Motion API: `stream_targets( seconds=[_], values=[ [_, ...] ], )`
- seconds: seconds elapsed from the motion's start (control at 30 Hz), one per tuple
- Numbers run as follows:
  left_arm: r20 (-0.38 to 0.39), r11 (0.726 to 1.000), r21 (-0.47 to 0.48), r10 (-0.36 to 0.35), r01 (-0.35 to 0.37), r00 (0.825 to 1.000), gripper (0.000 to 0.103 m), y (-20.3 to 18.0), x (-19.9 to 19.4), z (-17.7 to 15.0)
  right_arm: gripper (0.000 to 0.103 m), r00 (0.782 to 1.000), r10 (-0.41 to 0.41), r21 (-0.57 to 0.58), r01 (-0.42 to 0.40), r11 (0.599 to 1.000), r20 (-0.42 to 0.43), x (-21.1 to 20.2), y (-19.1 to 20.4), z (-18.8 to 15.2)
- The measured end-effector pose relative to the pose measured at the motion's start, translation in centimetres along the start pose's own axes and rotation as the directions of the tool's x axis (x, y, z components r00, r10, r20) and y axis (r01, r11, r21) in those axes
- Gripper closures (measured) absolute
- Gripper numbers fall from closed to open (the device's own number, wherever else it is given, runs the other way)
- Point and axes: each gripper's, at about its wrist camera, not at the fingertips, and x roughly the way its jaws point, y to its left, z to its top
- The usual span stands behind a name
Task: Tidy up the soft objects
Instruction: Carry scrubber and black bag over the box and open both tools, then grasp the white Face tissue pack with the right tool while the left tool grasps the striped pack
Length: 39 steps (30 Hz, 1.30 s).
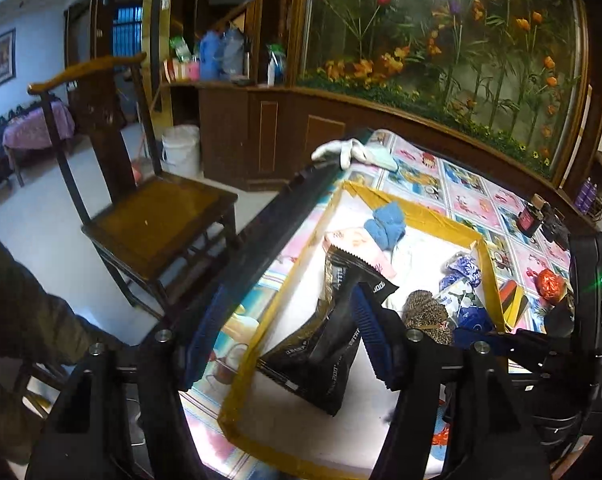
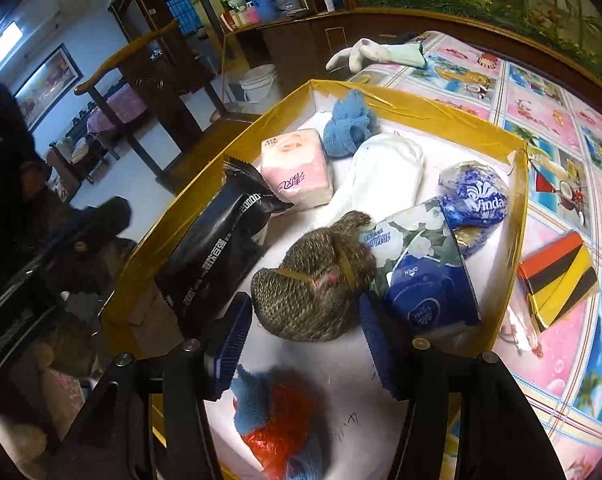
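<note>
Blue pack (image 2: pixel 475 196) reads "Vinda"; another (image 2: pixel 429 284) "OPEN"

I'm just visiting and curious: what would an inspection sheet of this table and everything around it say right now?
Surface: table under a colourful patterned cloth.
Job's things: yellow-rimmed box holds a black pouch, pink tissue pack, blue knit, white sock, brown knitted bundle, floral tissue pack and blue Vinda pack.
Clutter: white glove, striped card, dark bottle on the cloth.
Grippers: left gripper open over the pouch; right gripper open by the bundle.
Cables: nothing seen.
Surroundings: wooden chair, white bucket, flower display.
</note>
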Motion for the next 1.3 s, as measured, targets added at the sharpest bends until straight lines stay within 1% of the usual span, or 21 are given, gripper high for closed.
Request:
stream_targets(
  seconds=[0.03, 0.1, 0.2, 0.3, 0.5, 0.6, 0.97, 1.03, 1.1, 1.17, 1.23, 1.3],
  values=[
    [0.01, 1.0, 0.012, 0.012, -0.013, 1.0, 0.039, -0.2, -0.2, 0.0, 0.039, 1.0, -0.008, -0.009, 0.009, 1.0, 0.009, -0.1, 0.2, 0.1],
    [0.024, 0.999, 0.028, 0.017, -0.018, 1.0, 0.039, -0.6, -0.8, 0.0, 0.036, 0.999, -0.033, -0.022, 0.034, 0.999, 0.038, -0.8, 0.6, 0.1],
    [0.043, 0.999, 0.047, 0.025, -0.027, 0.999, 0.039, -1.2, -1.5, 0.0, 0.031, 0.995, -0.051, -0.037, 0.054, 0.998, 0.086, -3.8, 1.7, -1.7],
    [0.058, 0.998, 0.059, 0.026, -0.029, 0.998, 0.039, -1.8, -2.4, -0.2, 0.027, 0.99, -0.06, -0.024, 0.063, 0.998, 0.125, -5.9, 1.5, -2.9],
    [0.073, 0.994, 0.102, 0.018, -0.025, 0.997, 0.039, -3.8, -3.8, -0.8, 0.022, 0.984, -0.078, 0.006, 0.078, 0.997, 0.163, -9.8, 0.9, -5.8],
    [0.076, 0.993, 0.119, 0.012, -0.021, 0.997, 0.039, -4.6, -4.4, -1.0, 0.022, 0.982, -0.08, 0.03, 0.076, 0.997, 0.173, -11.3, 0.2, -7.2],
    [0.057, 0.984, 0.18, -0.012, 0.001, 0.998, 0.039, -7.6, -5.6, -1.9, 0.021, 0.977, -0.093, 0.123, 0.071, 0.99, 0.192, -15.1, -3.4, -11.1],
    [0.042, 0.982, 0.189, -0.027, 0.019, 0.999, 0.039, -8.1, -5.6, -2.1, 0.02, 0.977, -0.098, 0.139, 0.072, 0.988, 0.189, -15.6, -4.1, -11.7],
    [0.01, 0.98, 0.186, -0.067, 0.064, 0.998, 0.039, -8.5, -5.6, -2.4, 0.02, 0.977, -0.097, 0.152, 0.069, 0.986, 0.188, -16.0, -4.7, -12.2],
    [-0.032, 0.978, 0.168, -0.123, 0.126, 0.992, 0.039, -8.6, -5.4, -2.6, 0.019, 0.978, -0.096, 0.167, 0.064, 0.984, 0.188, -16.2, -5.2, -13.0],
    [-0.076, 0.972, 0.149, -0.175, 0.184, 0.982, 0.038, -8.9, -5.1, -3.0, 0.018, 0.978, -0.095, 0.186, 0.061, 0.981, 0.183, -16.3, -5.7, -13.6],
    [-0.108, 0.965, 0.138, -0.207, 0.221, 0.972, 0.038, -9.5, -4.8, -3.5, 0.018, 0.98, -0.092, 0.205, 0.055, 0.977, 0.177, -16.2, -6.3, -14.4]
  ],
)
